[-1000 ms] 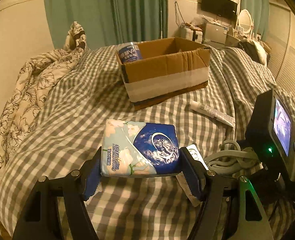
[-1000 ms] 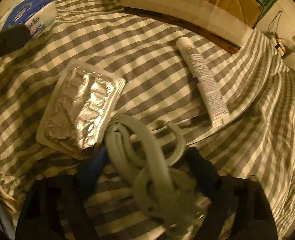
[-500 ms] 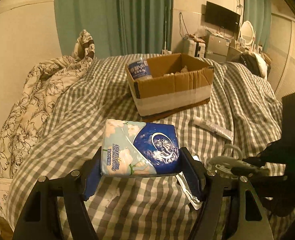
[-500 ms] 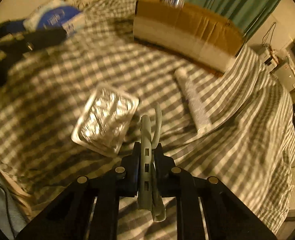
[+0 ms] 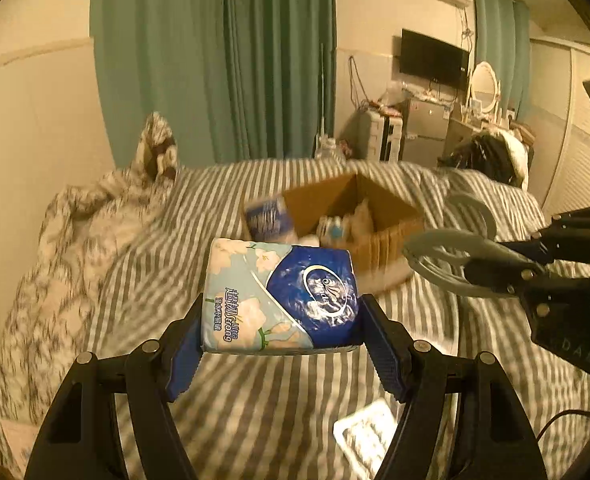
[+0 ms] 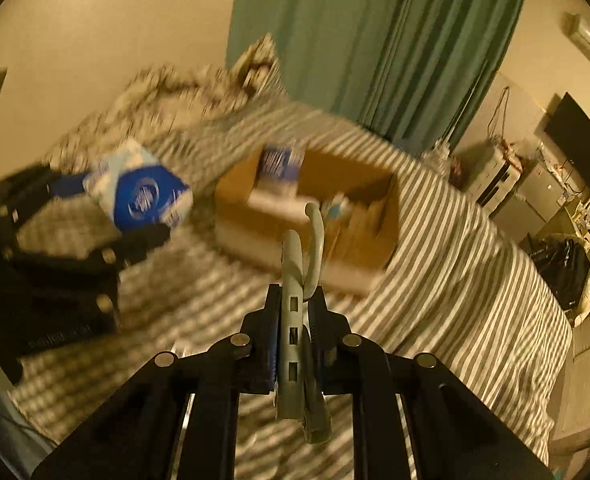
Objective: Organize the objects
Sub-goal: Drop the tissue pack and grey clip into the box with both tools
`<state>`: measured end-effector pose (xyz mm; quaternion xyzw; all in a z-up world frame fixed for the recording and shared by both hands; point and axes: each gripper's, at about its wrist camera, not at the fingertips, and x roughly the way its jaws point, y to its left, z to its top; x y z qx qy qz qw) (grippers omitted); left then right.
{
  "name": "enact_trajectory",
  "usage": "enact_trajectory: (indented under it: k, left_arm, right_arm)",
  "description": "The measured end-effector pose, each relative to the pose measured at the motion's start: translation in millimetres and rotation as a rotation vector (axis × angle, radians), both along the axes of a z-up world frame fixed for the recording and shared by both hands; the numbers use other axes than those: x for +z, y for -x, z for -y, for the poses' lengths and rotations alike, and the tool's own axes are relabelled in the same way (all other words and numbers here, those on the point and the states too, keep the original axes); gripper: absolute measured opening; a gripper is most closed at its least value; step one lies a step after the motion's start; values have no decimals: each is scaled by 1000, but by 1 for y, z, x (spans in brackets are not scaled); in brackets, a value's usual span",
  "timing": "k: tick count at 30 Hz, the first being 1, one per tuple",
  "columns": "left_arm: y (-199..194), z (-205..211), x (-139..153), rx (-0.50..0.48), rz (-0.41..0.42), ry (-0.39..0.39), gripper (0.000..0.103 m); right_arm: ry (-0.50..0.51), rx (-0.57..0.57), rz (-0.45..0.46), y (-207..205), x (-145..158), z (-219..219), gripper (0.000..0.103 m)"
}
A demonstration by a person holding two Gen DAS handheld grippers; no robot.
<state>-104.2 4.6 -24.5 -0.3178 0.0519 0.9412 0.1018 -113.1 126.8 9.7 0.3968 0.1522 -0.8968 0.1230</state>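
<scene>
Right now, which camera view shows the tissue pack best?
The left wrist view: the tissue pack sits sharp and centred, clamped in the left tool, with its printed face legible. The right wrist view shows the pack only off to the side, smaller and motion-blurred, above the checked bedcover.

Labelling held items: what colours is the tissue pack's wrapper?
The tissue pack is pale blue with peach flowers and a dark blue corner; clearest in the left wrist view.

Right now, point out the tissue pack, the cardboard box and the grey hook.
tissue pack (image 5: 281, 298), left wrist view, middle of its printed front.
cardboard box (image 5: 379, 246), left wrist view, near outer wall.
grey hook (image 6: 291, 304), right wrist view, slotted shank between the pads.
</scene>
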Motion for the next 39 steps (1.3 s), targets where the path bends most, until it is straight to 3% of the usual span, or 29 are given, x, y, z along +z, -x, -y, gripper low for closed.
enact_trajectory:
  k: [7, 12, 21, 26, 31, 32, 35, 39]
  left_arm:
    - [63, -18, 27, -10, -56, 4, 74]
    - [107, -27, 24, 0, -50, 27, 74]
    - [172, -45, -7, 13, 0, 67, 74]
    - [194, -50, -32, 18, 56, 58, 74]
    - [205, -53, -46, 24, 104, 37, 78]
    - [206, -54, -46, 30, 110, 36, 81]
    - [201, -53, -40, 63, 105, 40, 95]
    - [183, -49, -19, 85, 59, 35, 100]
  right_arm:
    - [70, -46, -93, 74, 31, -10, 13]
    - [108, -67, -129, 122, 33, -17, 13]
    - [160, -111, -93, 190, -9, -34, 13]
    - [169, -130, -45, 207, -42, -44, 13]
    - [203, -155, -43, 211, -49, -60, 16]
    - [213, -160, -53, 209, -46, -62, 22]
    - [233, -175, -92, 199, -30, -72, 53]
    - [242, -173, -141, 177, -3, -79, 60]
